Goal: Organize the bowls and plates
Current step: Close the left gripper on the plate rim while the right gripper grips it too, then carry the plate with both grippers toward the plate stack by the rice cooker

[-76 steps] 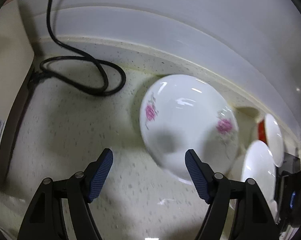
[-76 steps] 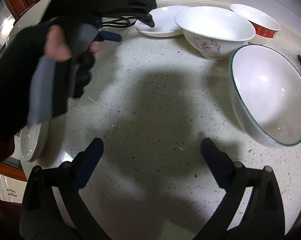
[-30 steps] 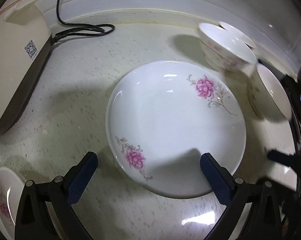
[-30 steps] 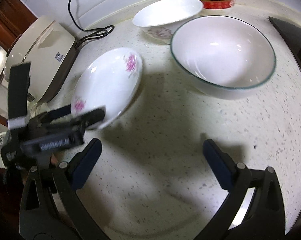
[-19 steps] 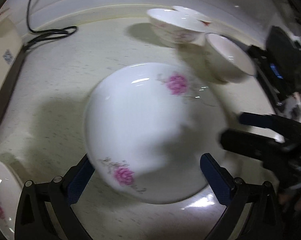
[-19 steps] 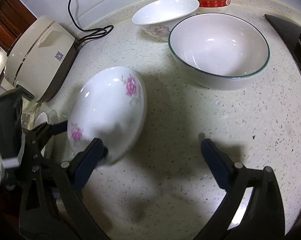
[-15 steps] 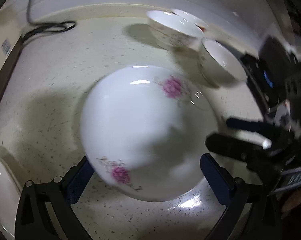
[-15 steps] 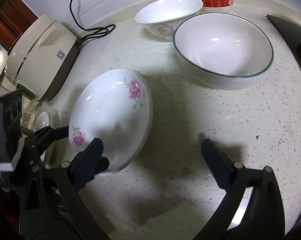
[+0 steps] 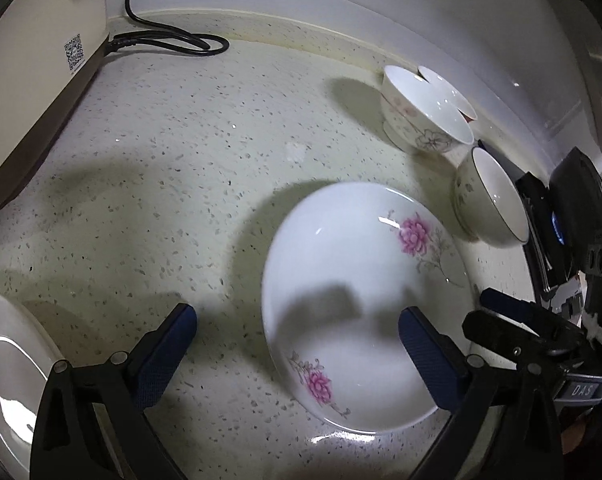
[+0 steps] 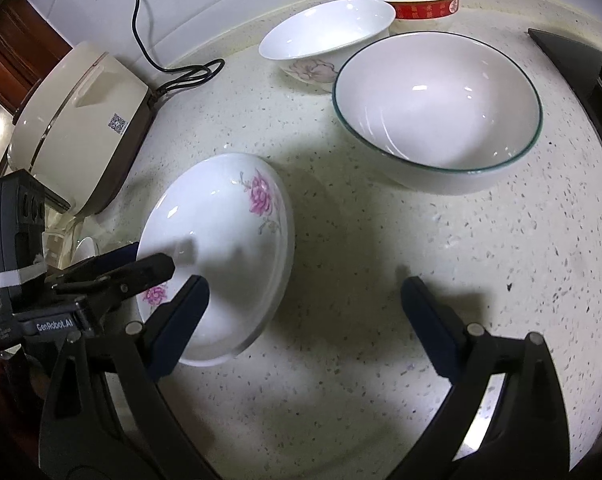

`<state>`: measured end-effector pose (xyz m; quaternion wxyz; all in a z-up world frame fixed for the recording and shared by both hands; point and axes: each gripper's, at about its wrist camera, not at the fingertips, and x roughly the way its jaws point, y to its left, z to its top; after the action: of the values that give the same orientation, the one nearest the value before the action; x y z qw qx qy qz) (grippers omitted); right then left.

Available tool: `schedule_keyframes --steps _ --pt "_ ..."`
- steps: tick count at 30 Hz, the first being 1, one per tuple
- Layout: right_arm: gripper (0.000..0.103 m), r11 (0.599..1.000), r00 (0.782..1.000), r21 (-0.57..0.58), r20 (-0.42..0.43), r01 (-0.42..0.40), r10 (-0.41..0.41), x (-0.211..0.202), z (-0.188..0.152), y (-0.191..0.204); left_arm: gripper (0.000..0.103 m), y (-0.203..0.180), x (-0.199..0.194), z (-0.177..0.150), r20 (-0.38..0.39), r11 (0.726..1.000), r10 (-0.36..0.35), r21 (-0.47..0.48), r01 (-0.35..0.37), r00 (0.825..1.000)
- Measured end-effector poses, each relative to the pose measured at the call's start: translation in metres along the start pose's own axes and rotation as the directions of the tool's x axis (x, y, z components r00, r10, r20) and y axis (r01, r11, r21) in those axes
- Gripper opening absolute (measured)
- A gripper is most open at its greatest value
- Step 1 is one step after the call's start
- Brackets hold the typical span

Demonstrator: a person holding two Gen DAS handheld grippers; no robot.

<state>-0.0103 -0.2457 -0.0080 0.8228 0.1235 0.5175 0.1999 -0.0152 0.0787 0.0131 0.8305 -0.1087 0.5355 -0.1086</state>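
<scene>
White plate point(image 9: 353, 264), pink flowers

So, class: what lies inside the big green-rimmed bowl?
Nothing: the green-rimmed bowl shows a bare white interior with light glints. Its near wall hides a small strip of the inside.

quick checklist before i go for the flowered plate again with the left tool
1. Left tool open: ok, its fingers are wide apart and hold nothing.
2. Right tool open and free: ok.
3. Flowered plate lying flat on the counter: cannot tell; it looks slightly tilted in the right wrist view.
4. Plate centred between the left tool's fingers: not ok, it sits off to the right, under the right finger only.
5. Second plate in sight: ok, but cut off at the lower left edge.
6. Green-rimmed bowl apart from the flowered plate: ok.
</scene>
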Motion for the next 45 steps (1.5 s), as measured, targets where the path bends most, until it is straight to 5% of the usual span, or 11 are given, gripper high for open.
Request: schedule_keyframes --steps 9,12,13,15,18,29,45 --pt "0.085 0.998 1.0 -0.068 0.008 0.004 -0.003 0.01 0.005 0.016 0.076 -0.005 0.013 0.017 0.02 0.999 0.036 0.022 -0.037 0.999" --pt "0.063 0.997 1.0 -0.081 0.004 -0.011 0.012 0.014 0.008 0.019 0.047 -0.017 0.017 0.018 0.002 0.996 0.03 0.083 -0.03 1.0" --pt "0.043 0.996 1.0 -0.091 -0.012 -0.025 0.024 0.017 0.008 0.022 0.046 -0.02 0.017 0.017 0.001 0.995 0.042 0.093 -0.041 0.999" --pt "0.039 0.995 1.0 -0.103 -0.011 0.001 -0.002 0.017 0.006 0.024 0.046 -0.022 0.018 0.017 0.001 0.993 0.05 0.11 -0.05 0.999" --pt "0.018 0.998 1.0 -0.065 -0.003 0.008 -0.008 0.015 0.005 0.013 0.038 -0.017 0.018 0.02 0.001 0.997 0.03 0.076 -0.03 1.0" --pt "0.015 1.0 1.0 0.02 0.001 -0.013 0.013 0.007 -0.002 -0.007 0.024 -0.028 0.024 0.015 -0.018 0.996 0.011 0.093 -0.01 1.0" --pt "0.015 1.0 1.0 0.014 0.01 -0.011 0.011 -0.005 -0.005 -0.007 0.021 -0.038 0.008 0.005 -0.007 0.995 0.0 0.104 0.0 1.0"
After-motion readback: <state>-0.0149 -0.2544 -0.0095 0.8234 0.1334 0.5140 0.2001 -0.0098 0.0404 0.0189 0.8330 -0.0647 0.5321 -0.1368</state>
